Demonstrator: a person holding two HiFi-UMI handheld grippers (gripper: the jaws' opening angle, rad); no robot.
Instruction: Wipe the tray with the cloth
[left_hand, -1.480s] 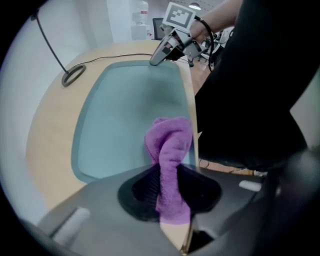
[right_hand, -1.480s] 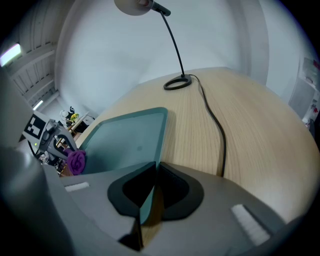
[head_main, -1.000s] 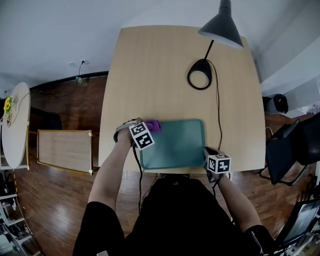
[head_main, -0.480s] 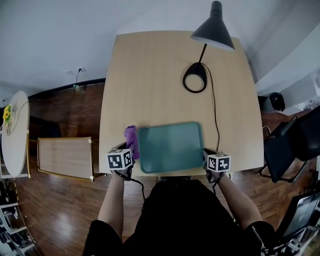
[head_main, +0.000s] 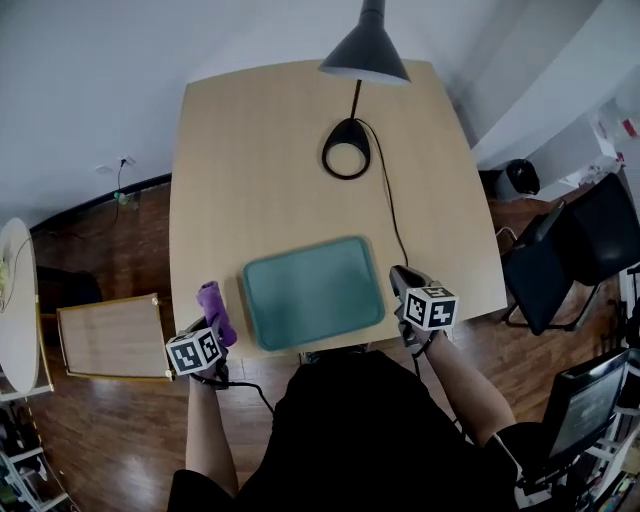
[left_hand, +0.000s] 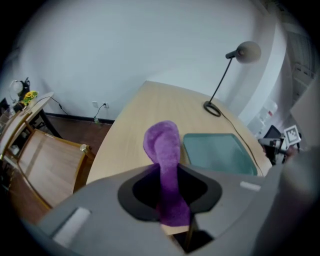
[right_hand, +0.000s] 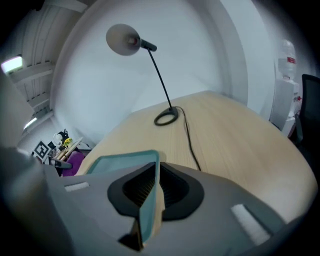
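The teal tray (head_main: 313, 292) lies flat on the tabletop (head_main: 270, 150), close to the near edge. Its right rim runs in between the jaws of the right gripper (right_hand: 150, 200), which are closed on it; the rest of the tray spreads out ahead and to the left of those jaws.

The purple cloth (left_hand: 167, 165) is pinched between the jaws of the left gripper (left_hand: 170, 202), which are clamped tight on its folded lower part. Its free end sticks out past the jaw tips in a rounded loop. From those jaws the tray sits ahead and to the right, apart from the cloth, with a strip of bare wood between them. Whether the cloth touches the tabletop cannot be told.

The tabletop is pale wood with rounded corners. Far ahead of both pairs of jaws stands a black desk lamp (head_main: 365, 50) on a ring-shaped base (head_main: 346, 160), and its cable (head_main: 392, 215) trails back along the wood towards the right gripper.

Round about are white walls and a dark wooden floor (head_main: 110, 230). A low wooden side table (head_main: 110, 335) and a round white table (head_main: 15, 300) stand to the left, and a black chair (head_main: 570, 250) to the right.
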